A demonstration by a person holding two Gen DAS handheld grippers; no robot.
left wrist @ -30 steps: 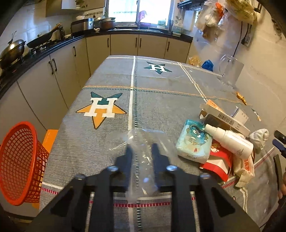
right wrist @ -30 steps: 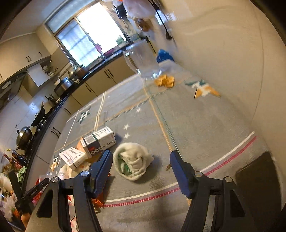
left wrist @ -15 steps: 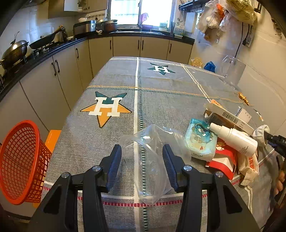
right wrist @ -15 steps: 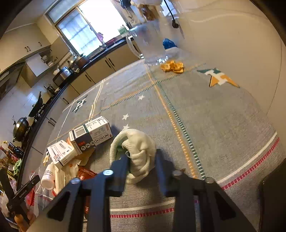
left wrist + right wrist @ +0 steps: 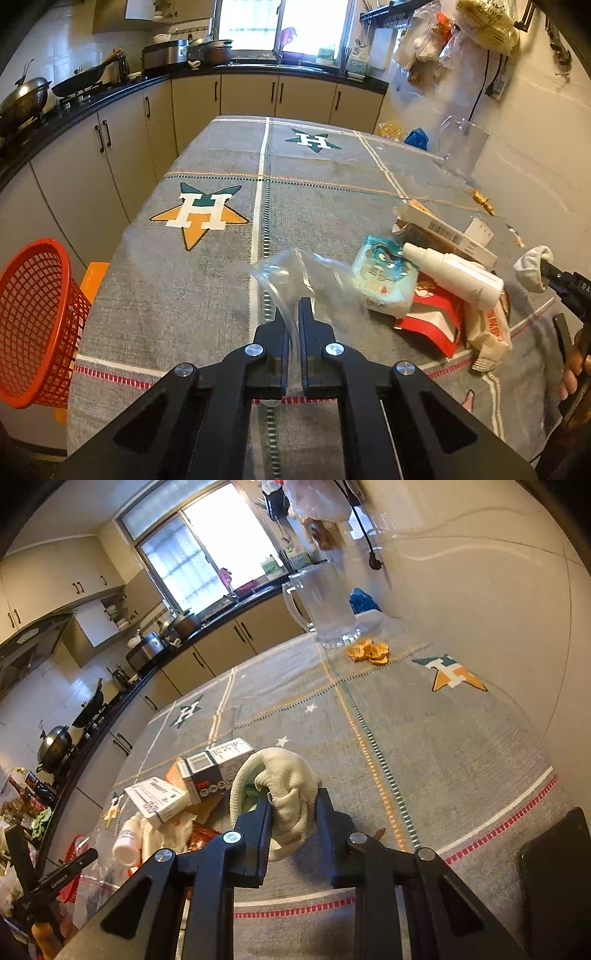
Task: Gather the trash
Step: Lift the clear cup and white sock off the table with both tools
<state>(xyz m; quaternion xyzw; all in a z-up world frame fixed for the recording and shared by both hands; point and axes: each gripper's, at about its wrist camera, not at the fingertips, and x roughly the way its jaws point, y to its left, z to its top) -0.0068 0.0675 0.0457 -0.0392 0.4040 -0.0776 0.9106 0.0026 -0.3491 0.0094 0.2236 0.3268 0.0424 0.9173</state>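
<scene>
Left gripper [image 5: 291, 314] is pinching the clear plastic bag [image 5: 295, 275] nearly closed; right gripper [image 5: 293, 805] is clamping the crumpled white cloth [image 5: 284, 786] between its fingers.

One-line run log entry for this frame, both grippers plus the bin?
left gripper: shut on clear plastic bag | right gripper: shut on white cloth | red basket: left of table edge | step: both pieces grasped, not yet binned

Table: covered with a grey tablecloth [image 5: 314, 206] with star prints and a red dashed border.
Near right side: white spray bottle [image 5: 454, 275], light blue packet [image 5: 384, 275], red packet [image 5: 432, 321], cardboard boxes [image 5: 218, 770], together in one pile.
Far right corner: clear glass jug [image 5: 328, 609], orange peel pieces [image 5: 369, 651] just beside it.
</scene>
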